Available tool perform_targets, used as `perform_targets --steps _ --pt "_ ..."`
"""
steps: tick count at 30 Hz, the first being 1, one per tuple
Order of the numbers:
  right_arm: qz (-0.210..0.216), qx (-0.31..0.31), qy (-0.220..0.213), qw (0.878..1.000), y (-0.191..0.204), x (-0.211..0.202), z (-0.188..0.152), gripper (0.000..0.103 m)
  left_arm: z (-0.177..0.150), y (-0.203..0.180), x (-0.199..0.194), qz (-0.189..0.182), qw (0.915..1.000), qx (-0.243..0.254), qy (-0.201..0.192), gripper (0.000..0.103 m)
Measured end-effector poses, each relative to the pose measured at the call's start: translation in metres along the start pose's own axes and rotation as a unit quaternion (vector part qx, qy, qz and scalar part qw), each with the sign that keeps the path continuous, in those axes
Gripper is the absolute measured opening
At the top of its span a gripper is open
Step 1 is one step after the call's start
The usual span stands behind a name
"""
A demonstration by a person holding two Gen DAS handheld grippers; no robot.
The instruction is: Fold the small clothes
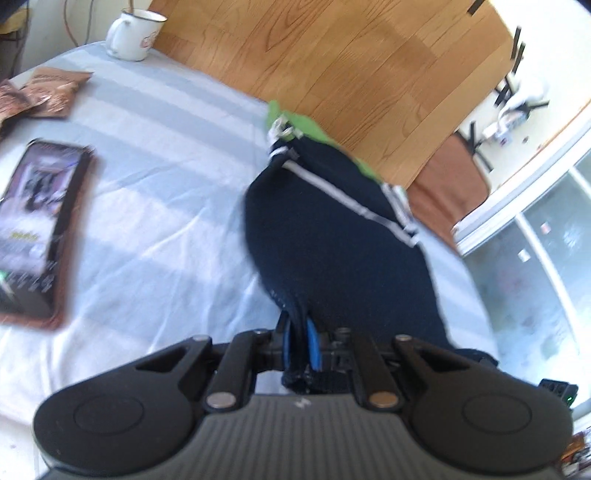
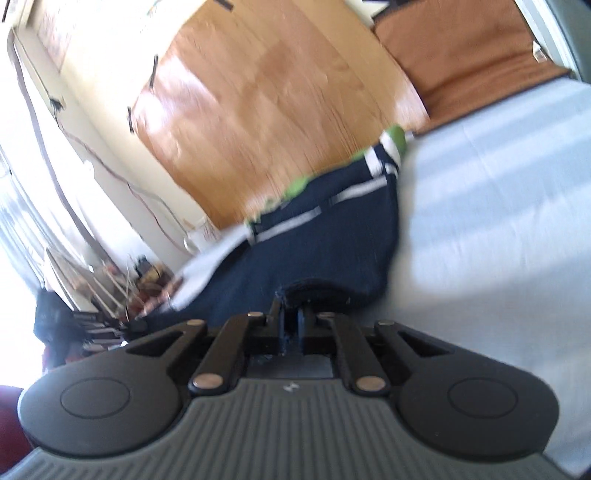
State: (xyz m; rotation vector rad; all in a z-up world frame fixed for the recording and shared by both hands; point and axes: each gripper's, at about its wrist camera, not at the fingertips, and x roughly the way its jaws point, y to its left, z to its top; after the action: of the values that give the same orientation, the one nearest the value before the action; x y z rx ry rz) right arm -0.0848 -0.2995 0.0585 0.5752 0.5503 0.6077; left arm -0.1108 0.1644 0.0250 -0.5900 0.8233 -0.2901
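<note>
Left wrist view: table under a pale blue-white striped cloth [image 1: 155, 192], wood floor [image 1: 351, 66] beyond the far edge, brown cushion [image 1: 448, 192] at right. White enamel mug [image 1: 133, 35] at far left corner, brown snack packets [image 1: 48, 92] near it, dark box [image 1: 40, 229] lying flat at left. Navy shorts [image 1: 332, 236] with white stripes and green lining near the far table edge, long axis running straight away from the left gripper [image 1: 300, 347] toward the floor. Waistband end with drawstring farthest out, near end bunched. Fabric dark, ribbed-looking, green showing along the far right edge. Left gripper clamped on the near hem, blue pads [image 1: 313, 347] pressed against the cloth.

Right wrist view: same striped cloth [image 2: 498, 206] at right, wood floor [image 2: 266, 110] ahead, cushion [image 2: 461, 55] top right, cluttered shelf and cables at left, blurred. Shorts [image 2: 325, 247] spread from the right gripper [image 2: 291, 325] up and rightward, white bands crossing diagonally, green trim at the far edge. Right gripper pinched shut on the near navy edge, fabric caught between the fingers. Heavy motion blur throughout.
</note>
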Motion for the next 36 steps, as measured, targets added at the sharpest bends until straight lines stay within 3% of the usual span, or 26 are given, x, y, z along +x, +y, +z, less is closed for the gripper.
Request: perform_targets --steps 4,11,12,14,15,18,21,23,25,27,30,32,33,34,35,36 --pt "-0.007 0.02 -0.023 1.0 0.001 0.01 0.032 0.009 0.037 -0.005 0.014 -0.039 0.9987 -0.017 -0.029 0.009" --pt "-0.053 0.074 -0.037 0.995 -0.033 0.073 0.096 0.01 0.123 -0.014 0.077 -0.019 0.9987 -0.014 -0.045 0.01" --pt "-0.057 0.087 -0.04 0.994 -0.042 0.088 0.102 0.014 0.134 -0.013 0.091 -0.008 0.9989 -0.013 -0.044 0.014" --pt "-0.113 0.08 -0.049 0.989 -0.055 0.108 0.111 0.037 0.149 -0.006 0.117 0.036 0.9983 -0.017 -0.043 0.031" --pt "-0.146 0.085 -0.053 0.984 -0.061 0.111 0.112 0.042 0.151 0.0 0.126 0.063 0.9968 -0.026 -0.043 0.035" --pt "-0.108 0.092 -0.05 0.989 -0.07 0.097 0.102 0.042 0.141 0.016 0.132 0.056 0.9975 -0.031 -0.029 0.04" --pt "-0.115 0.081 -0.029 0.99 -0.069 0.078 0.082 0.045 0.123 0.023 0.124 0.079 0.9964 -0.014 -0.028 0.054" --pt "-0.101 0.092 -0.018 0.99 -0.066 0.066 0.067 0.048 0.112 0.026 0.117 0.065 0.9976 -0.011 -0.021 0.061" --pt "-0.085 0.1 -0.016 0.991 -0.061 0.057 0.054 0.056 0.103 0.027 0.111 0.051 0.9986 -0.01 -0.013 0.08" --pt "-0.078 0.108 -0.015 0.991 -0.058 0.056 0.046 0.063 0.097 0.025 0.112 0.044 0.999 -0.006 -0.005 0.087" --pt "-0.071 0.117 0.016 0.991 -0.051 0.073 0.041 0.063 0.09 0.024 0.118 0.038 0.9992 -0.011 0.01 0.086" --pt "-0.076 0.091 0.013 0.993 -0.041 0.083 0.038 0.063 0.086 0.019 0.119 0.053 0.9986 -0.002 -0.001 0.073" --pt "-0.082 0.078 0.011 0.994 -0.036 0.087 0.037 0.054 0.086 0.016 0.12 0.068 0.9977 0.001 -0.002 0.052" --pt "-0.094 0.07 0.016 0.993 -0.033 0.093 0.036 0.024 0.086 0.014 0.121 0.086 0.9963 0.003 -0.005 0.03" --pt "-0.106 0.07 0.03 0.991 -0.032 0.098 0.036 0.022 0.086 0.015 0.123 0.096 0.9954 -0.002 0.002 0.02" --pt "-0.106 0.076 0.028 0.991 -0.033 0.098 0.036 0.021 0.085 0.018 0.122 0.09 0.9958 -0.015 0.004 0.018"
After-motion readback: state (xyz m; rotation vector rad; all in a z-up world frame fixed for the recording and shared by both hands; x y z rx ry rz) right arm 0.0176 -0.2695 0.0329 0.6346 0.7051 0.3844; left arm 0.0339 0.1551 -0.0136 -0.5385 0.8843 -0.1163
